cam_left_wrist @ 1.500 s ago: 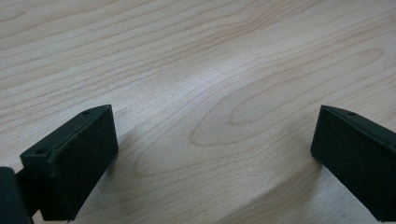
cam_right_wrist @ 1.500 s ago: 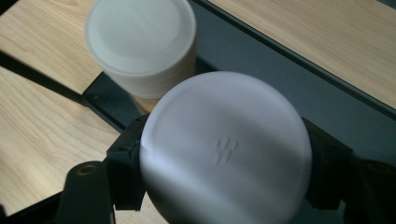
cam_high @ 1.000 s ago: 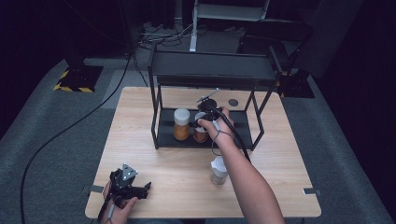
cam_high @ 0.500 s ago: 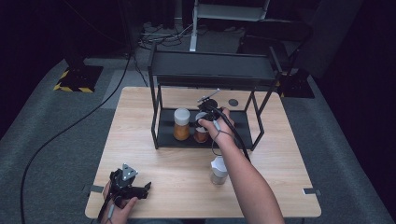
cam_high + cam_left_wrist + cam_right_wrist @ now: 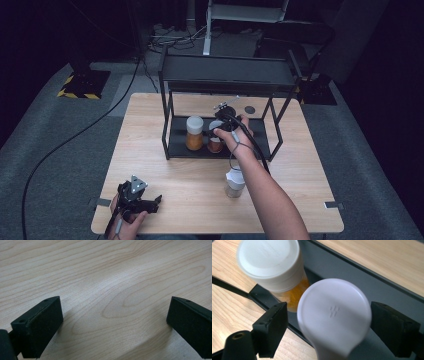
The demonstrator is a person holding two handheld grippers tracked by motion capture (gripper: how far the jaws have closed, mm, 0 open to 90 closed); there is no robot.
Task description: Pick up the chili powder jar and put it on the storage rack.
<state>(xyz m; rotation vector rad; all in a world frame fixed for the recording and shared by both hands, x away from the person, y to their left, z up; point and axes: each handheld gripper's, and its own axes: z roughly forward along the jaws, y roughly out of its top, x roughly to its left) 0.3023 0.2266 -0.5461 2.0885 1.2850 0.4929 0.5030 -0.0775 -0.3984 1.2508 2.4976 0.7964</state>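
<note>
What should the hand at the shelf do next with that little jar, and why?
Probably lift the right gripper straight up and back off the shelf. Its jaws have just been opening and now stand apart on either side of the small jar's white lid, so the jar looks set down beside the orange jar. Another jar waits on the table.

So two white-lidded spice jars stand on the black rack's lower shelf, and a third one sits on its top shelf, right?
Not quite. The third white-lidded jar stands on the wooden table in front of the black metal rack, as the high view shows. The other two do stand on the lower shelf.
</note>
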